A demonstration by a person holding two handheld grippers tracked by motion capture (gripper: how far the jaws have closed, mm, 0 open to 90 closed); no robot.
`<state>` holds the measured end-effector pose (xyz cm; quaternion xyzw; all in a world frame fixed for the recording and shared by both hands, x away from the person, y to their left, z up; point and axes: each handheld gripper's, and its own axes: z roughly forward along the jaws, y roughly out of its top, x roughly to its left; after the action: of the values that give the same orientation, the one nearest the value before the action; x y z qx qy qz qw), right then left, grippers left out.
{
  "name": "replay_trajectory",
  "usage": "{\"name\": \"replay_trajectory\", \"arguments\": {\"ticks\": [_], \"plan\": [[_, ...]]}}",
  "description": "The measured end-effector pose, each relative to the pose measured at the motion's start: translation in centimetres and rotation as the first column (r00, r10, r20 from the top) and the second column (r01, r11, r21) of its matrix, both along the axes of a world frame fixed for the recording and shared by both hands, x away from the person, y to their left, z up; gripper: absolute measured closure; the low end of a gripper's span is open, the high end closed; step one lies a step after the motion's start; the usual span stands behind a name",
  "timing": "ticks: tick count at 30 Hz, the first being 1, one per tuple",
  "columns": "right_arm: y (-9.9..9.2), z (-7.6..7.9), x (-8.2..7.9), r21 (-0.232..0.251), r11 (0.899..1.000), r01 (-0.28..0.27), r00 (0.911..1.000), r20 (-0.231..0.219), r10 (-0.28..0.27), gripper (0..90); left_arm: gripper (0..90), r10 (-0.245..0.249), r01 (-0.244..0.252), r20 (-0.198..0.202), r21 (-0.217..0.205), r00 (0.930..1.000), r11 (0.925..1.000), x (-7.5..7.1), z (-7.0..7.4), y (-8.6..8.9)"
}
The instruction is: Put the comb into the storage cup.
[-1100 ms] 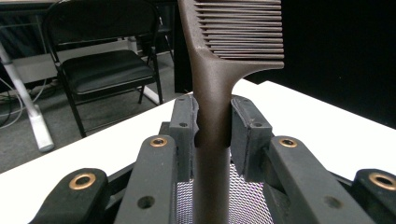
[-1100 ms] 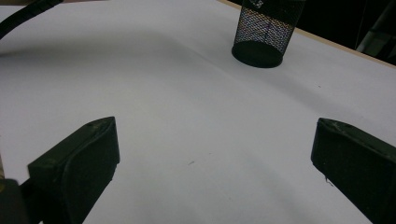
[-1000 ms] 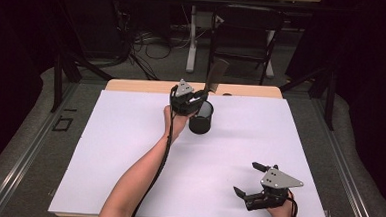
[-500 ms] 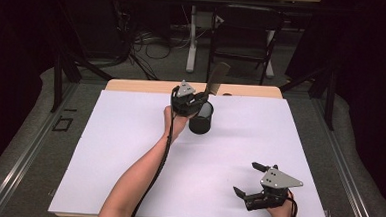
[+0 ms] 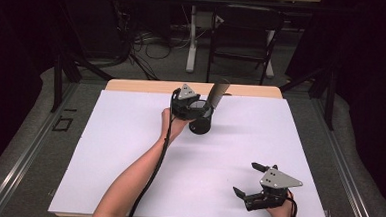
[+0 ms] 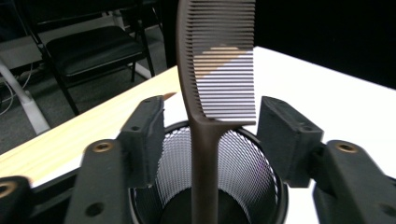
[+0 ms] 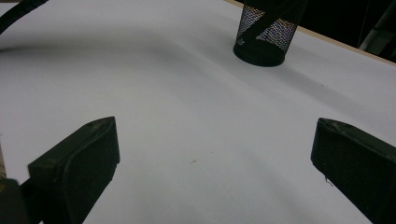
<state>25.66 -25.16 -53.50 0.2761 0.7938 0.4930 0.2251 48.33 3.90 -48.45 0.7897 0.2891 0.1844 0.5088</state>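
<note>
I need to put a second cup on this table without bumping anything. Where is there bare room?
The white table top is bare left of the forearm, and again between the mesh cup and the right gripper near the front edge. It is crowded at the back centre, where the left gripper hangs open around the comb standing in the cup.

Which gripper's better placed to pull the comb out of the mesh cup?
Left. The left gripper is at the mesh cup, jaws open either side of the comb. The right gripper sits open at the near table edge, far off.
</note>
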Motion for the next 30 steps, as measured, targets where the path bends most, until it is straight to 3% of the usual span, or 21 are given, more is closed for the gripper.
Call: {"name": "replay_trajectory", "arguments": {"ticks": [3,10,30], "plan": [[0.0,0.0,0.0,0.000,1.000,0.000,1.0000,0.000,0.000,0.8,32.8,-0.008,0.008,-0.003,0.027,1.0000,0.9996,-0.3,0.2,0.3],[0.0,0.0,0.1,-0.002,1.000,0.002,1.0000,-0.002,-0.002,0.8,17.2,-0.024,0.025,-0.001,0.040,0.9997,0.9989,-1.2,1.0,1.4],[0.1,-0.1,0.1,-0.007,1.000,0.000,1.0000,-0.002,0.000,0.8,2.6,-0.029,0.032,-0.036,0.077,0.9989,0.9965,-3.4,1.7,4.1]]}}
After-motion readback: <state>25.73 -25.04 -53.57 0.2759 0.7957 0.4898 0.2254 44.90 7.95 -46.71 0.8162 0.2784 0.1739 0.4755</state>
